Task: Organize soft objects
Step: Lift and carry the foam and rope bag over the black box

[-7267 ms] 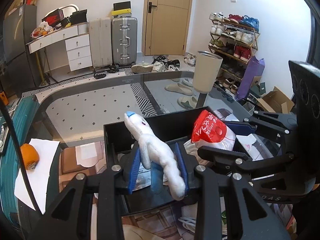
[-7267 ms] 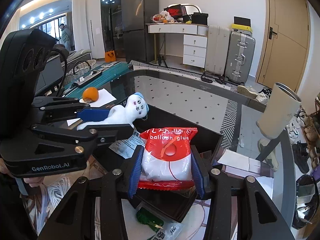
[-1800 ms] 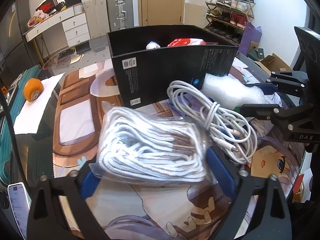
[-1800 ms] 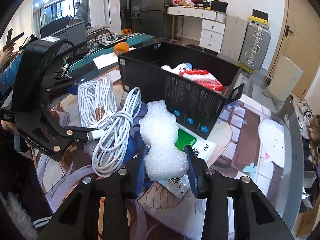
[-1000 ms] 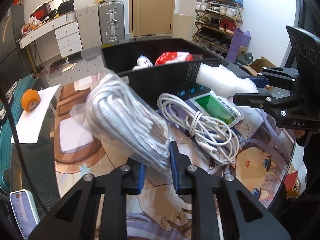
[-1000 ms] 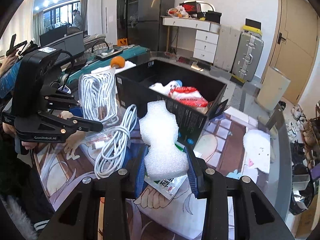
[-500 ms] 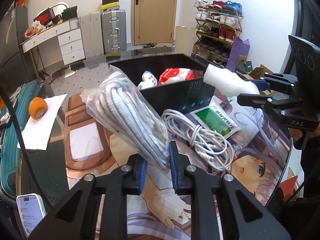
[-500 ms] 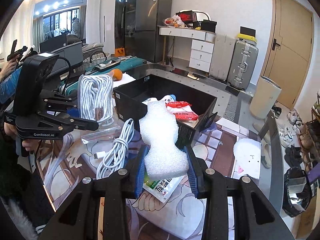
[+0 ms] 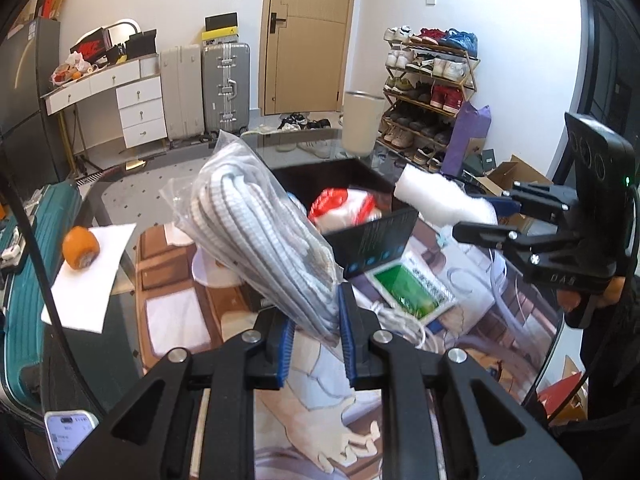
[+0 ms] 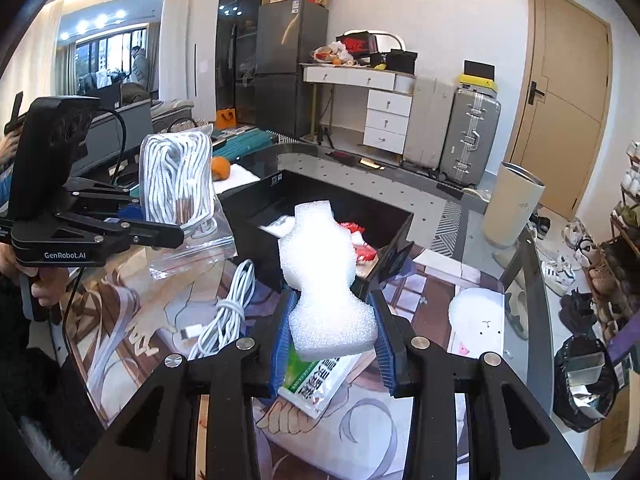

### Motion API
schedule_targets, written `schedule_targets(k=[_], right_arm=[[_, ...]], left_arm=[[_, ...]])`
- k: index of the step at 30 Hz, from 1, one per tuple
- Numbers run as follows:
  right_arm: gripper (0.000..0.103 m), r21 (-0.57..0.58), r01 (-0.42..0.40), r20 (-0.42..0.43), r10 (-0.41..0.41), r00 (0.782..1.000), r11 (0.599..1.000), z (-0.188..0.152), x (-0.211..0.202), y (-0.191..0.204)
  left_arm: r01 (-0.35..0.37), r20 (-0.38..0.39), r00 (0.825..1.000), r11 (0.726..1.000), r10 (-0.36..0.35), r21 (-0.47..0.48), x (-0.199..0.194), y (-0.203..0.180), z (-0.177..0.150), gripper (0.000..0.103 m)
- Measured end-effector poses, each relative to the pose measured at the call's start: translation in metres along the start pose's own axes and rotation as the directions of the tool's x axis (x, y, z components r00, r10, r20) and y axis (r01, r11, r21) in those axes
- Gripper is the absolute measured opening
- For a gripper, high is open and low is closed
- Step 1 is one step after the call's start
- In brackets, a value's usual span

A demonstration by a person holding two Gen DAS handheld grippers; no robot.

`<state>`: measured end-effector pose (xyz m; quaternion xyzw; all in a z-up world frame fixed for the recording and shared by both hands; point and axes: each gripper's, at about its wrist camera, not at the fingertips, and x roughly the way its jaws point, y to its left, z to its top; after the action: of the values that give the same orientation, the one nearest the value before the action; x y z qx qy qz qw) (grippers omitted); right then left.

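My left gripper (image 9: pixel 316 330) is shut on a clear bag of white rope (image 9: pixel 264 236) and holds it tilted in the air in front of the black box (image 9: pixel 376 232). The bag also shows in the right wrist view (image 10: pixel 176 184). My right gripper (image 10: pixel 332 340) is shut on a white foam piece (image 10: pixel 324 272), lifted just before the black box (image 10: pixel 400 248). The foam piece shows at the right of the left wrist view (image 9: pixel 436 200). Inside the box lie a red-and-white packet (image 9: pixel 340 208) and a white plush toy, mostly hidden.
On the printed mat lie a coiled white cable (image 10: pixel 228 312) and a green-and-white sachet (image 10: pixel 316 380). An orange (image 9: pixel 80 248) sits on white paper at the left. A phone (image 9: pixel 68 440) lies at the near left edge. A cream cylinder (image 10: pixel 512 208) stands beyond the table.
Both grippers have risen with their loads. The rope bag and the foam piece now sit higher and closer over the black box than half a second ago.
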<state>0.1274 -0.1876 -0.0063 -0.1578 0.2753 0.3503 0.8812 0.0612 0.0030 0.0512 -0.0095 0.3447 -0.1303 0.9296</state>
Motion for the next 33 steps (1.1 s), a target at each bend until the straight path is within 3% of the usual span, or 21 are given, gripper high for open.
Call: schedule_targets(k=[9, 17, 33], right_arm=[[0.036, 0.001, 0.022, 0.003, -0.022, 1.0, 1.0, 0.026, 0.014, -0.011], [0.036, -0.031, 0.018, -0.016, -0.018, 1.0, 0.999, 0.043, 0.033, -0.017], [0.036, -0.046, -0.001, -0.05, -0.001, 0.999, 0.999, 0.059, 0.065, -0.035]], left_arm=[[0.012, 0.022, 1.0, 1.0, -0.013, 0.024, 0.011, -0.002, 0.038, 0.018], [0.032, 0.008, 0.999, 0.999, -0.032, -0.011, 0.039, 0.006, 0.058, 0.018], [0.083, -0.039, 0.996, 0.994, -0.086, -0.075, 0.091, 0.007, 0.062, 0.018]])
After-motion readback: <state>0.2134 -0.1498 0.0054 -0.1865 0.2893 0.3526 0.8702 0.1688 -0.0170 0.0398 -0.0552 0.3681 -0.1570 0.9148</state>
